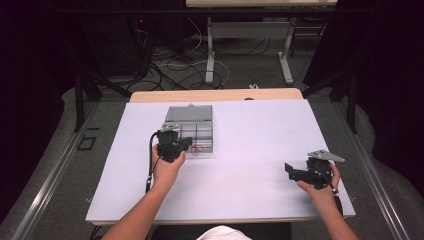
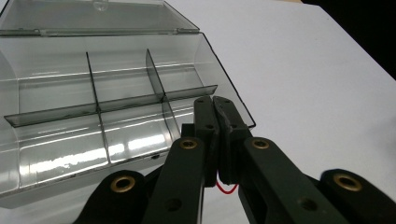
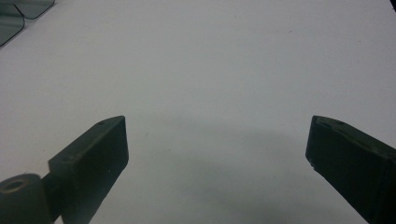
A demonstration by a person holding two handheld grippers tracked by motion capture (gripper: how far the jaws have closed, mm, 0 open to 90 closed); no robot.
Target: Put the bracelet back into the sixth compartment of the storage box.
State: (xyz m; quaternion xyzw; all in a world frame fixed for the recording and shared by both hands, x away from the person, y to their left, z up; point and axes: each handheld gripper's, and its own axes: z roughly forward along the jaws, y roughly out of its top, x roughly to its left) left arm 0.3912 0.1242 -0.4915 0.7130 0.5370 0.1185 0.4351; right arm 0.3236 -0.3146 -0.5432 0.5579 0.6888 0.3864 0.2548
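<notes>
A clear plastic compartment box (image 1: pixel 200 131) lies on the white table sheet with its lid (image 1: pixel 189 113) folded open at the back. Dividers (image 2: pixel 93 109) split it into several bare cells. My left gripper (image 1: pixel 189 144) hangs at the box's near right corner. In the left gripper view its jaws (image 2: pixel 214 100) are shut together, and a thin red band (image 2: pixel 226 189) hangs out beneath the pads. From above, the red band (image 1: pixel 196 149) shows as a small loop by the box's front edge. My right gripper (image 1: pixel 289 170) rests far to the right, open (image 3: pixel 217 140) over bare sheet.
The white sheet (image 1: pixel 250 150) covers most of the table, with a wooden edge (image 1: pixel 215 95) at the back. Beyond the table are cables and desk legs (image 1: pixel 210 55) on the floor. A corner of the box (image 3: pixel 14 18) shows at the upper left of the right gripper view.
</notes>
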